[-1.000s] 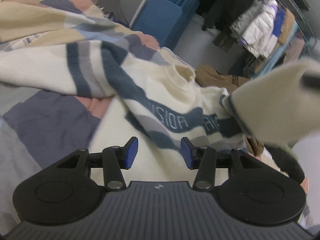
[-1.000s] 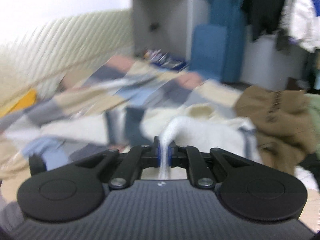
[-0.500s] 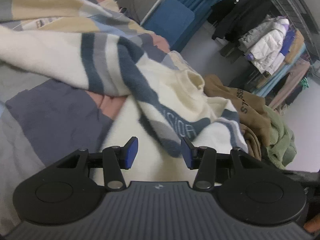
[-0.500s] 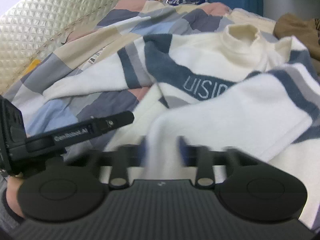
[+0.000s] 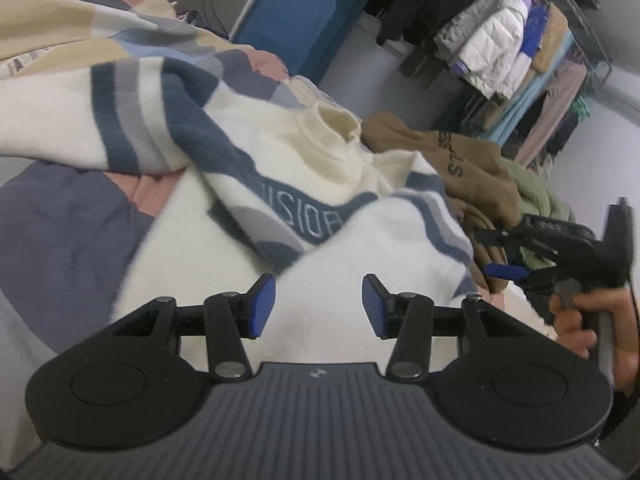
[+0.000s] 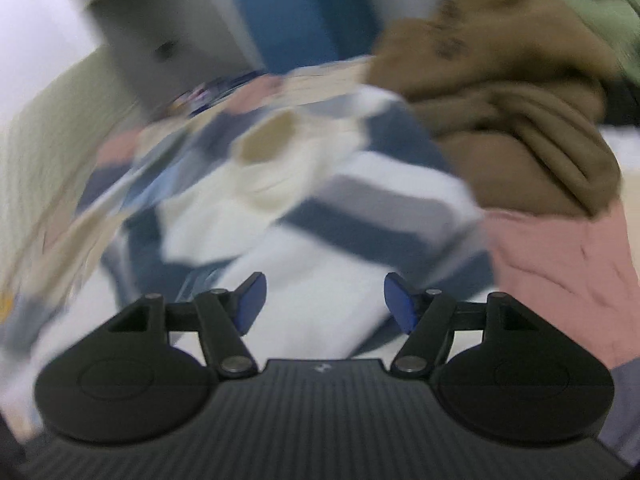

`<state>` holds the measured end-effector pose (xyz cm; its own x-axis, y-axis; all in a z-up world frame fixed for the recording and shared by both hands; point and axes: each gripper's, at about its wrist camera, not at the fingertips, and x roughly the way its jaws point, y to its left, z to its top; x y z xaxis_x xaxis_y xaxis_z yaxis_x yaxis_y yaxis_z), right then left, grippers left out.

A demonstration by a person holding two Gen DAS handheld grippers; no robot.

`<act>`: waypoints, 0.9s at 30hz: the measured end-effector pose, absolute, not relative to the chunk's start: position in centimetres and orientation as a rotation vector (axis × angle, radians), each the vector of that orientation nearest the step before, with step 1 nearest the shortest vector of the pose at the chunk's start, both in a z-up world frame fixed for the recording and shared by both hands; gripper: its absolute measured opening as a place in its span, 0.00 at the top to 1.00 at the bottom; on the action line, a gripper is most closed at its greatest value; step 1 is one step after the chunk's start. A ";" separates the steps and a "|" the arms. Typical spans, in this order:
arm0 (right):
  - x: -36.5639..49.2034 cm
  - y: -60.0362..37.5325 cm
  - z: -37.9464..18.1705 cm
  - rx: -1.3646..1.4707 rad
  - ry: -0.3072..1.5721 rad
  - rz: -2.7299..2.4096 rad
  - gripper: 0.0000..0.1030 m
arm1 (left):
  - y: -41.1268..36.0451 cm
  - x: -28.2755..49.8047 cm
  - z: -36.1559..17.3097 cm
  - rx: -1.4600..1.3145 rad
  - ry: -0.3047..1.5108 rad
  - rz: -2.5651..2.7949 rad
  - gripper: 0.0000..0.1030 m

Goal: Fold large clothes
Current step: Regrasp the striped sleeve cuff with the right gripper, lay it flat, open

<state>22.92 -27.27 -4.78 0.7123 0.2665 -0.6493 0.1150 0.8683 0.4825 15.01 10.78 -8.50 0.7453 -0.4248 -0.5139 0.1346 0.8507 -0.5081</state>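
Released since the earlier frames, the sleeve that the right gripper (image 6: 324, 304) was pinching a second ago now lies folded across the front of the cream sweater (image 5: 320, 152), and that gripper has pulled back with its blue pads spread wide and nothing between them. It also shows at the right edge of the left wrist view (image 5: 520, 256), held by the person's right hand (image 5: 588, 320), its fingers apart there as well, just beside the brown garment (image 5: 472, 176). Low in the centre of the same view, the left gripper (image 5: 319, 304) hovers over the sweater's white body with its pads apart, gripping nothing. The sweater fills the middle of the frame, spread on a patchwork quilt (image 5: 60, 232); its cream collar sits above centre, a navy band with lettering runs below it, and the other striped sleeve stretches toward the upper left. The folded sleeve crosses the chest from the right, hiding part of the lettering. Behind the brown garment, toward the right, lies a green one (image 5: 536, 196). A rack of hanging clothes (image 5: 500, 40) occupies the upper right. The right wrist view is heavily blurred, but shows the collar left of centre and the brown garment (image 6: 500, 112) at upper right.
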 end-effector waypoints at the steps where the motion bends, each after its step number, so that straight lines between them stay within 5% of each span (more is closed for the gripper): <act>1: 23.5 -28.1 -5.7 0.574 0.794 0.079 0.33 | 10.4 15.1 -8.6 -0.454 0.669 -0.317 0.48; 7: 26.2 -29.4 -9.3 0.618 0.825 0.082 0.35 | 8.7 15.6 -9.0 -0.399 0.694 -0.313 0.48; 9: 27.0 -29.8 -9.9 0.628 0.816 0.089 0.46 | 8.1 15.7 -9.2 -0.378 0.702 -0.314 0.48; 11: 27.6 -30.2 -10.1 0.634 0.800 0.100 0.75 | 7.6 16.0 -9.3 -0.358 0.709 -0.317 0.48; 13: 28.1 -30.4 -9.8 0.613 0.765 0.112 0.84 | 6.9 16.0 -9.5 -0.339 0.715 -0.326 0.48; 27: 29.3 -33.8 -12.0 0.593 0.730 0.002 0.86 | 3.9 17.2 -11.7 -0.257 0.779 -0.382 0.48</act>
<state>29.26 -33.85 -12.00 0.7526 0.2025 -0.6266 0.1995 0.8367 0.5101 17.18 3.87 -11.71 0.6487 -0.4257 -0.6309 0.2386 0.9009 -0.3626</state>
